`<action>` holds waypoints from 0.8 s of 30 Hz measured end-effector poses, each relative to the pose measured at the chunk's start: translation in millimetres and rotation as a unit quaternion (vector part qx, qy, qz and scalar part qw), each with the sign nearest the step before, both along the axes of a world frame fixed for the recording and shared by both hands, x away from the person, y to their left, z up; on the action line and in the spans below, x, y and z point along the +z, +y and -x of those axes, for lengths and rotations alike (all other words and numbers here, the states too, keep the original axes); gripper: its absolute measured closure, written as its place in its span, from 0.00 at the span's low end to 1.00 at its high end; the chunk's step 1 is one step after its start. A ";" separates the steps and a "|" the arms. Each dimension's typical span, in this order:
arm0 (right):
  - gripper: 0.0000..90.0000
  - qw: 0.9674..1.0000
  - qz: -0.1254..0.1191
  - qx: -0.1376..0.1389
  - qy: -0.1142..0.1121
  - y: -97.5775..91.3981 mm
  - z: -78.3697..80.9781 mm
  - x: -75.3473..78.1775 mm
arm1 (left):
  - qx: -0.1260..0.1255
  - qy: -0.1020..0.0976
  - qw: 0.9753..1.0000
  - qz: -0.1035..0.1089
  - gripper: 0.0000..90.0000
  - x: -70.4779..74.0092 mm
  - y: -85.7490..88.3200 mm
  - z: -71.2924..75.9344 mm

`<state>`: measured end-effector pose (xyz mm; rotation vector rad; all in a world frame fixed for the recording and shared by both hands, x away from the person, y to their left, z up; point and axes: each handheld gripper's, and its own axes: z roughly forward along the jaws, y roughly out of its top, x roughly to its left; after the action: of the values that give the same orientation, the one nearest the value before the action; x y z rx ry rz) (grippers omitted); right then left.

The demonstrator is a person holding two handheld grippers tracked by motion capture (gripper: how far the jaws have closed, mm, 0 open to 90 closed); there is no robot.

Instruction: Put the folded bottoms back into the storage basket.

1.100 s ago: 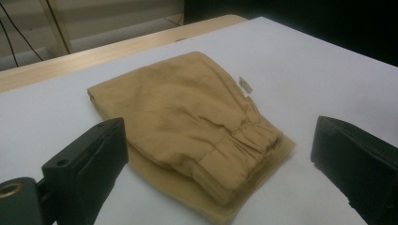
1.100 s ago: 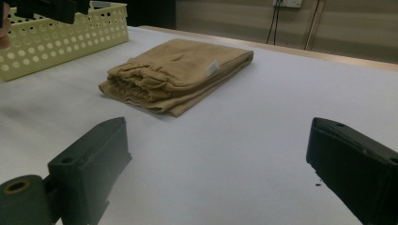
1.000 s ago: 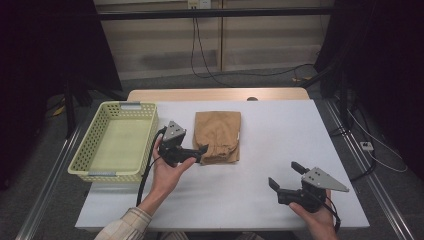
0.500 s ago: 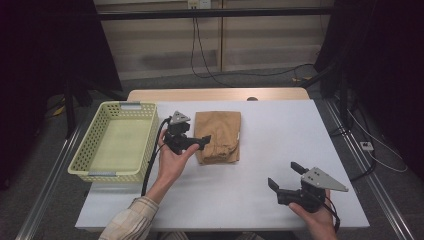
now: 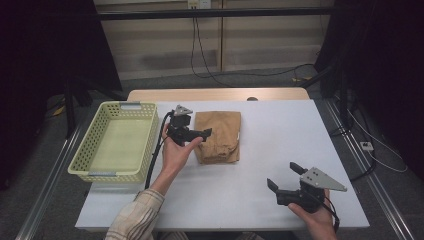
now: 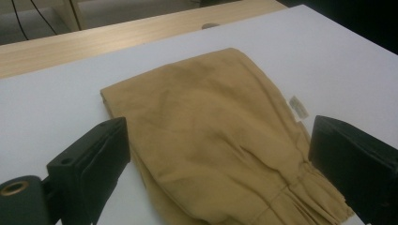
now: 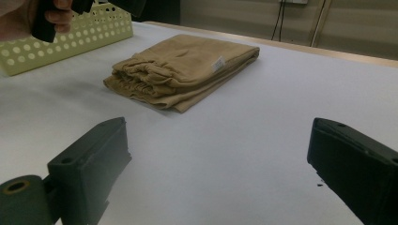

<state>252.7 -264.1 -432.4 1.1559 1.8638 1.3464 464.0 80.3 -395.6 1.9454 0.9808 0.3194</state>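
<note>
Near the left edge of the white table [image 5: 280, 150] stands a pale yellow-green perforated basket [image 5: 117, 141], its long side running from the near edge toward the far edge. Its interior appears bare.

Just right of the basket, the left gripper [image 5: 200, 134] is held in the person's left hand [image 5: 176, 152], raised above the table surface, with a black cable trailing down alongside the forearm. Its jaws stand wide apart and hold nothing. In the left gripper view, the two black jaws frame the folded tan garment [image 6: 220, 140], which lies between and beyond them without contact.

The folded tan garment [image 5: 218, 136] lies flat at about the middle of the table, slightly toward the far edge, just beside the left gripper's jaw tips. Its gathered waistband end faces the near edge, and a small white label shows on its right-hand fold in the right gripper view [image 7: 218, 63].

At the near right corner of the table, the right gripper [image 5: 282, 176] is held in the right hand [image 5: 317, 222], well apart from the garment. Its jaws are likewise spread wide and empty, with bare table surface between them.
</note>
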 end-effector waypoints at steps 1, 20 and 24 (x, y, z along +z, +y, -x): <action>0.07 1.000 -0.001 0.000 0.000 0.0 0.0 0.0 | 0.001 0.002 1.000 0.003 0.07 -1.0 0.0 -1.6; 0.07 1.000 -0.002 0.003 0.002 -0.5 -0.6 -0.3 | 0.011 0.036 0.999 0.008 0.12 -17.7 2.0 -13.5; 0.07 1.000 0.000 0.006 0.001 0.3 -0.2 -0.4 | 0.010 0.051 0.999 0.010 0.14 -24.2 -0.8 -21.2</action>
<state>253.0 -263.8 -432.7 1.1481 1.8764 1.3522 485.3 79.4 -419.8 1.9502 1.0664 0.2232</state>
